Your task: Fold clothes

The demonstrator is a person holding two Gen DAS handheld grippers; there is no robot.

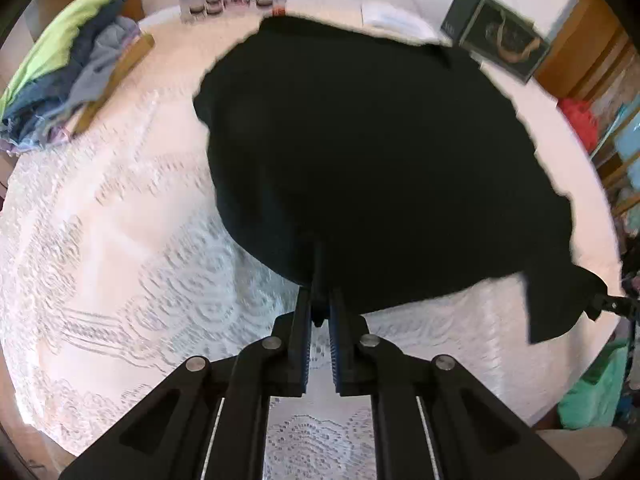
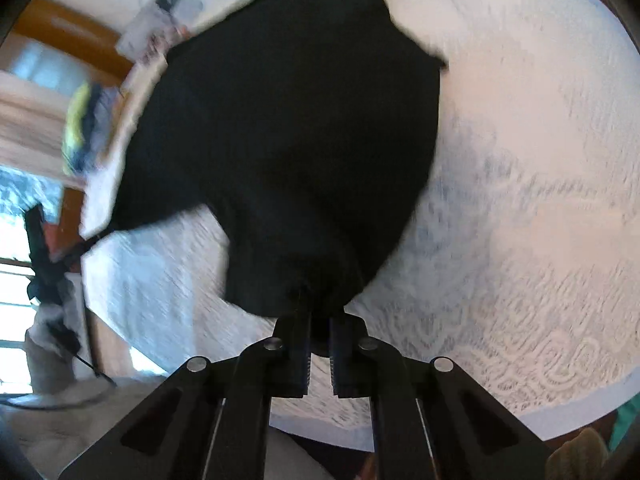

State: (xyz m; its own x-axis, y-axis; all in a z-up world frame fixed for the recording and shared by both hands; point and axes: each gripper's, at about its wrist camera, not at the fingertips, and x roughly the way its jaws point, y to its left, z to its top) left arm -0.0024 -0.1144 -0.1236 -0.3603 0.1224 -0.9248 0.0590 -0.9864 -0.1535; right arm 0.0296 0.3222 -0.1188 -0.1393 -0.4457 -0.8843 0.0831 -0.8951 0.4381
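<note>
Jaws of the left gripper (image 1: 320, 304) are pinched shut on the near edge of the black shirt (image 1: 360, 152). Jaws of the right gripper (image 2: 320, 316) are pinched shut on a bunched corner of the same black shirt (image 2: 288, 128).

The shirt lies spread over the middle of the round tabletop (image 1: 100, 240), which has a white lace cloth on it. One part of the shirt hangs off to the right side in the left view.

A pile of clothes (image 1: 68, 68), green, blue and grey, sits at the far left edge of the tabletop. A dark picture card (image 1: 500, 36) lies just past the shirt's far right corner. Both views are a bit blurry.
</note>
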